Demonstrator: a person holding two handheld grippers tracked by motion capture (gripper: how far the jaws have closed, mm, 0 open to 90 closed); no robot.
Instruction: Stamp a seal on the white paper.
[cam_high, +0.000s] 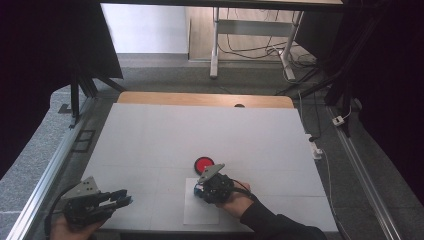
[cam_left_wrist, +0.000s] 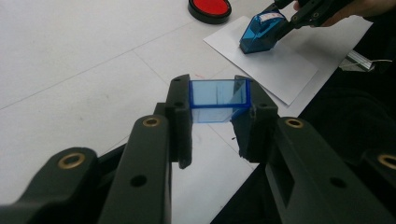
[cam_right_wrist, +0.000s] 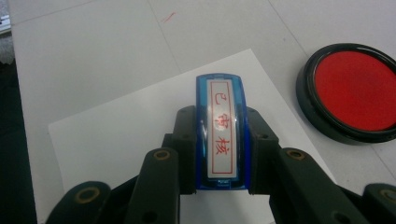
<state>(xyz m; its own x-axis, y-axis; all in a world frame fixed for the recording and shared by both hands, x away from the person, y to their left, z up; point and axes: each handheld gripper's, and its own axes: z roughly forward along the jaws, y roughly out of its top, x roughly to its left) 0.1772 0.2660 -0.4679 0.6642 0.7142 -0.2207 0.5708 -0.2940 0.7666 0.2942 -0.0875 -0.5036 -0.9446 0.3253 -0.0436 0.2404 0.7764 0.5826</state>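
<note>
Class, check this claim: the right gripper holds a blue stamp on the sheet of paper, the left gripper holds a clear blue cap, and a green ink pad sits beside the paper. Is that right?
One detail is wrong: the ink pad is red, not green, as the right gripper view shows. The rest stands: the right gripper holds the blue stamp on the sheet of paper, and the left gripper holds the clear blue cap.

Grey carpet floor (cam_high: 160, 75) lies beyond the white-topped table (cam_high: 150, 130) — black curtains (cam_high: 390, 75) flank it, cables (cam_high: 250, 50) trailing behind.

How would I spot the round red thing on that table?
Start at the white table and find the sheet of paper near its front edge. Just beyond it lies the ink pad: a flat black-rimmed disc with a red face, the one round thing there.
</note>
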